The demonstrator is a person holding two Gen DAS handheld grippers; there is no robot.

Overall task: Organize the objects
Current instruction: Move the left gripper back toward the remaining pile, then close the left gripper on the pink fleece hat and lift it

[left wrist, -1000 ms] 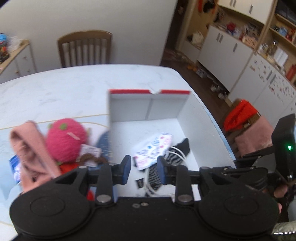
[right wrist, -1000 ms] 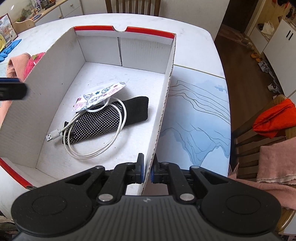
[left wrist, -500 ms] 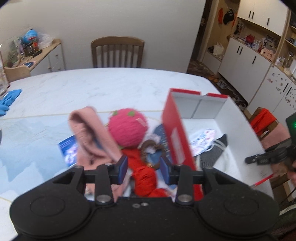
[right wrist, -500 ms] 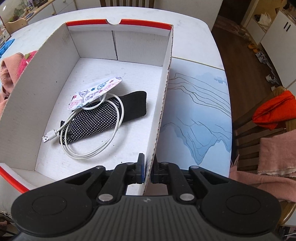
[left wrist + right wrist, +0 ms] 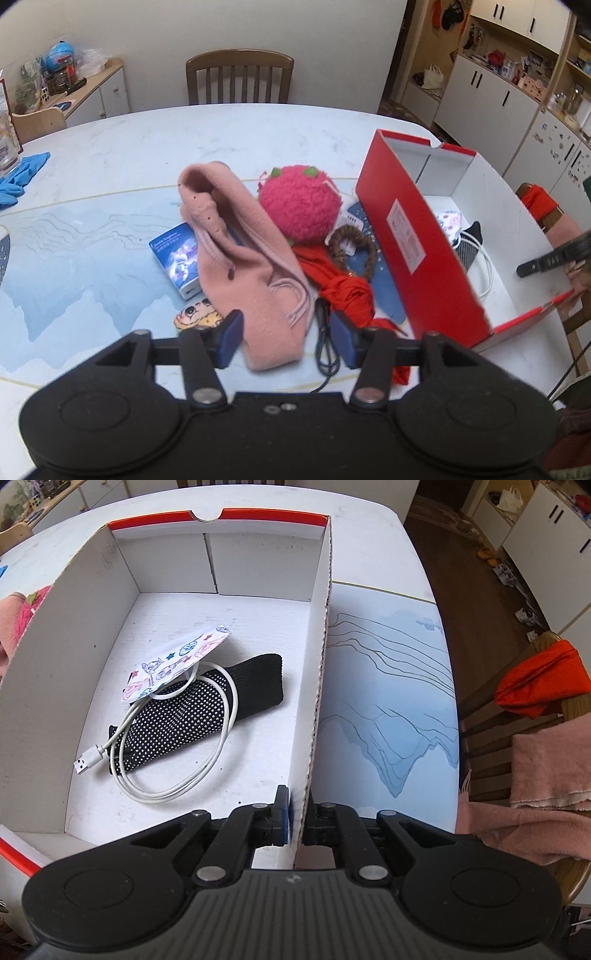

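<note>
A red box [image 5: 417, 240] with a white inside stands on the table's right side. My right gripper [image 5: 295, 821] is shut on its right wall [image 5: 317, 686]. Inside lie a black dotted glove [image 5: 192, 716], a white cable [image 5: 155, 768] and a patterned mask [image 5: 173, 661]. Left of the box is a pile: a pink fleece scarf [image 5: 243, 251], a pink fuzzy ball [image 5: 299, 203], red cloth [image 5: 343, 288], a brown hair tie [image 5: 354, 251], a blue card box [image 5: 177, 258] and a black cable [image 5: 325, 343]. My left gripper [image 5: 286, 338] hovers over the scarf's near end, jaws opening, pads touching nothing.
A cartoon sticker [image 5: 195, 314] lies by the left finger. Blue gloves [image 5: 18, 181] sit at the table's far left. A wooden chair [image 5: 240, 77] stands behind the table. A chair with orange cloth [image 5: 535, 683] and pink towels [image 5: 546, 768] stands right of the table.
The left gripper swung left from over the box's inside to above the pile, and its jaws widened. The right gripper kept its grip on the box wall.
</note>
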